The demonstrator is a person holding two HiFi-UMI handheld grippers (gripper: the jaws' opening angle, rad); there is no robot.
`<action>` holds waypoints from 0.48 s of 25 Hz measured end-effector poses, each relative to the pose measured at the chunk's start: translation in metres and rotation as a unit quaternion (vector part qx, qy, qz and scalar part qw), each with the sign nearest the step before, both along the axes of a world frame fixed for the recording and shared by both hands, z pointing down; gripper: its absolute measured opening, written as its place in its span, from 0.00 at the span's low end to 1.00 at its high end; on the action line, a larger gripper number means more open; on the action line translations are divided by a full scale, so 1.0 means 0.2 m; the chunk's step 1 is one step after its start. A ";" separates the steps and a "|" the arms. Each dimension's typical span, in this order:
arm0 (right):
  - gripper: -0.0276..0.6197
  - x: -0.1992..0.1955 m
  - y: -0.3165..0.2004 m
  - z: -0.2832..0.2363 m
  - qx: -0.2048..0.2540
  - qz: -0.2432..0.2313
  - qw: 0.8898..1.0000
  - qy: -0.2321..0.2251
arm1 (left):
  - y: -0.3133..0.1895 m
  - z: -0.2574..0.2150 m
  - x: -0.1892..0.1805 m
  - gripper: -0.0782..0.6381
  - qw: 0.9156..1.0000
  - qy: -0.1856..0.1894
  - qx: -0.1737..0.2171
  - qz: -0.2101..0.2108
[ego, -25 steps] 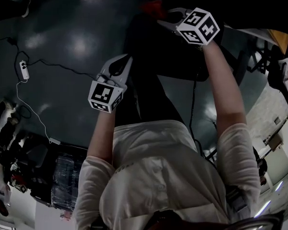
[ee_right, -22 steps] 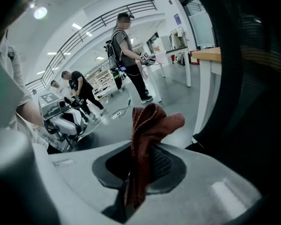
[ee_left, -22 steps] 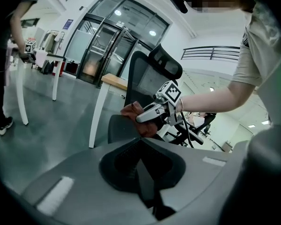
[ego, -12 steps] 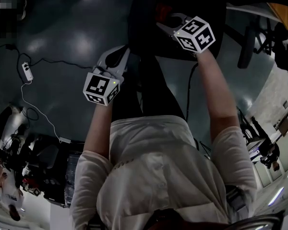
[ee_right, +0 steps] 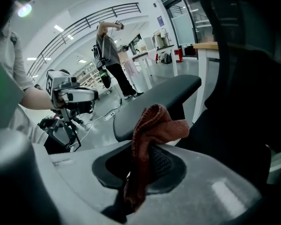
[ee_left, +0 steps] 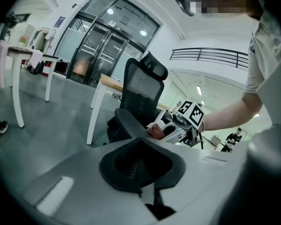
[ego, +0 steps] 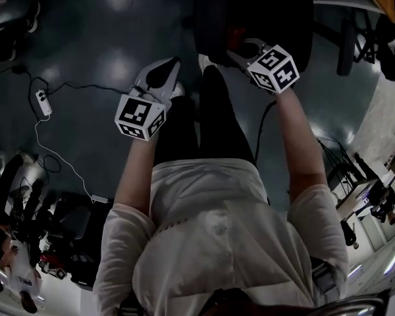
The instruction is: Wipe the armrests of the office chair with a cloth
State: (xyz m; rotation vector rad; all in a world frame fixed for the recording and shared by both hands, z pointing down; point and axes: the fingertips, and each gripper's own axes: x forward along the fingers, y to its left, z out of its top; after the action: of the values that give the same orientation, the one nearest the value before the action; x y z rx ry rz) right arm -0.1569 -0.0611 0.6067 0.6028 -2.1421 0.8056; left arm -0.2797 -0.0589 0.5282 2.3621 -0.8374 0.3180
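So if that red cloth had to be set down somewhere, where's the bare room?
The dark glossy floor is bare between the white power strip and the left gripper. The black padded armrest has a free top beyond the red cloth held by the right gripper. Crowded: the equipment clutter at the head view's lower left.

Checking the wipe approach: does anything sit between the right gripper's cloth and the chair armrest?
Nothing visible does. The red cloth, pinched in the right gripper, is right at the dark armrest; whether they touch is unclear.
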 end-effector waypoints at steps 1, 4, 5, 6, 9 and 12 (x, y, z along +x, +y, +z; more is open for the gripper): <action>0.12 0.00 0.04 0.00 0.000 0.013 1.000 0.003 | 0.03 0.00 0.00 0.13 1.000 0.005 -0.001 0.005; 0.12 -0.01 0.13 0.01 -0.001 0.051 0.999 0.015 | 0.11 0.00 -0.01 0.13 1.000 0.022 -0.012 0.014; 0.12 -0.02 0.17 0.02 -0.005 0.061 0.998 0.016 | 0.14 0.00 -0.02 0.13 0.999 0.023 -0.014 0.018; 0.12 -0.04 0.20 0.03 -0.012 0.070 0.997 0.015 | 0.17 0.00 -0.03 0.13 0.999 0.022 -0.015 0.022; 0.12 -0.13 0.26 0.04 -0.026 0.106 0.994 0.001 | 0.24 0.01 -0.10 0.13 0.999 0.022 -0.019 0.025; 0.12 -0.21 0.25 0.03 -0.027 0.149 0.988 -0.009 | 0.27 0.02 -0.17 0.13 0.999 0.021 -0.022 0.021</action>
State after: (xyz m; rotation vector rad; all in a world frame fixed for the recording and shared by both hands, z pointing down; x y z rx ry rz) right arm -0.1995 -0.0113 0.6127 0.9046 -2.0651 1.0299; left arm -0.3134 -0.0045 0.5329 2.3392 -0.7529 0.2994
